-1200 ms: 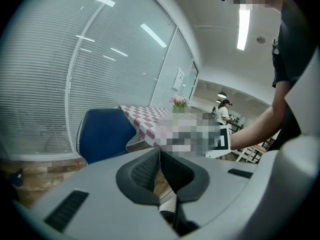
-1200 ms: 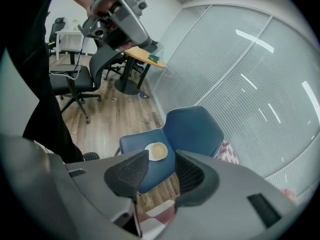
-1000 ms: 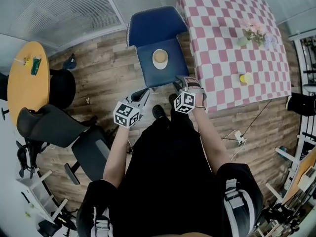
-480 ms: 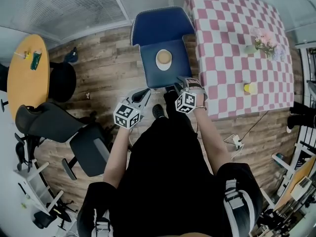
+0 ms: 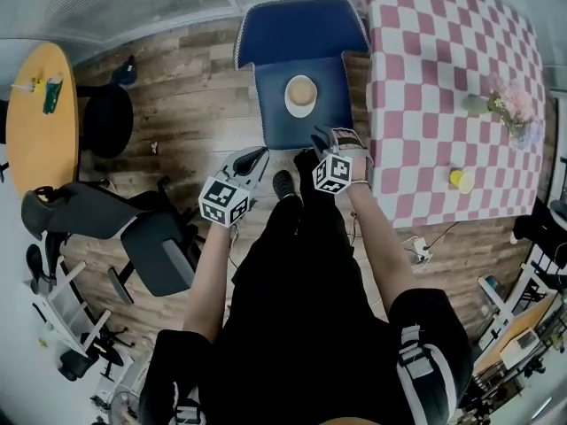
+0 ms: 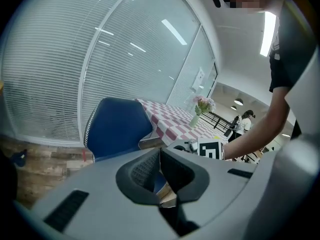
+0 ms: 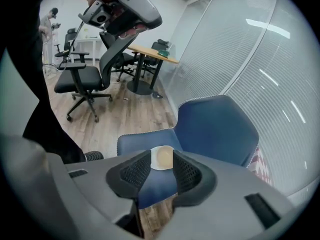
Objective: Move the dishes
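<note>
Since a second ago: both tools have come forward and down toward the blue chair, which now sits larger and more central in the head view; the dish has not shifted on its seat.
Far left: a round yellow counter (image 5: pixel 35 122) with small items on it, and a black office chair (image 5: pixel 106 228) nearer me. Neither has a part in this.
Left tool (image 5: pixel 255 158): the tips are together with nothing between them. It points past the front edge of the blue seat, well short of the dish.
Blue chair (image 5: pixel 301 60): pushed against the corner of the checked counter.
Dish (image 5: pixel 300 96): a small pale round dish lying flat near the middle of the seat, alone and untouched.
Right tool (image 5: pixel 326 140): the jaws stand apart, though they have just been closing a little. In the right gripper view the dish is framed in the gap, but it lies beyond the tips and nothing is gripped.
Right side: the checked counter (image 5: pixel 452 87) carries a vase of flowers (image 5: pixel 509 109) and a yellow cup (image 5: pixel 460 181), with plenty of bare cloth between them.
Step in hand: I judge this to be the approach to the first pick-up, with the right tool leading.
Next move: I should keep the right jaws apart, lower them to the rim and take one edge between the pads before closing. The rim looks thin and low, so I would come in at a shallow angle.
</note>
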The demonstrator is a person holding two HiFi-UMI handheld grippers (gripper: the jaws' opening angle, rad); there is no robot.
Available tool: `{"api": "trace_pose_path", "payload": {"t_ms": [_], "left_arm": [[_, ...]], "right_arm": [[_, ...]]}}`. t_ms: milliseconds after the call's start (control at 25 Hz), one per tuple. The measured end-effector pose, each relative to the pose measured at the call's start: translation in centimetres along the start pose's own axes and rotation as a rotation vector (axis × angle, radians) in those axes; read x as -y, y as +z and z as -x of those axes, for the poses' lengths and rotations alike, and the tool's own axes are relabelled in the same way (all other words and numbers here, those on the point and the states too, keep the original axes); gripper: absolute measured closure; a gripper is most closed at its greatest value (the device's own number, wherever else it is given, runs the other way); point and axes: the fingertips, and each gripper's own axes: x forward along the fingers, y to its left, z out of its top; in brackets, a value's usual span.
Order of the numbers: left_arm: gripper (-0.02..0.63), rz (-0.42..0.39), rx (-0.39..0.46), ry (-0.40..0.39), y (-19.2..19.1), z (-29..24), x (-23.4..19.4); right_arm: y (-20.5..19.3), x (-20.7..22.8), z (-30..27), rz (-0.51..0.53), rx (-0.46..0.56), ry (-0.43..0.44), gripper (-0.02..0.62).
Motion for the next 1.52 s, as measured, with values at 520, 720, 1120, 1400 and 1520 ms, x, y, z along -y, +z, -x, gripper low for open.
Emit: {"api": "trace_pose_path", "payload": {"t_ms": [520, 720, 1120, 1400, 1520], "left_arm": [[0.581, -0.015, -0.093, -0.016, -3.1, -8.0, -5.0], [0.581, 0.025, -0.098, -0.003, -3.3, -10.8, -7.8], [0.581, 0.048, -0.186, -0.004, -11.0, -14.0, -10.9], [0.581, 0.079, -0.220, -0.008, -14.4, -16.4, -12.5], [0.581, 0.086, -0.237, -0.007, -15.6, -16.7, -12.8]], "right_arm": [[-3.7, 1.2, -10.7, -0.007, -0.019, 0.081, 0.460], [-4.7, 2.6, -14.5, 0.009, -0.032, 0.109, 0.460], [-7.3, -0.7, -23.8, 0.021, -0.064, 0.181, 0.465], [-9.4, -2.8, -29.3, 0.052, -0.119, 0.245, 0.468], [-10.3, -3.3, -30.9, 0.072, -0.145, 0.252, 0.474]]}}
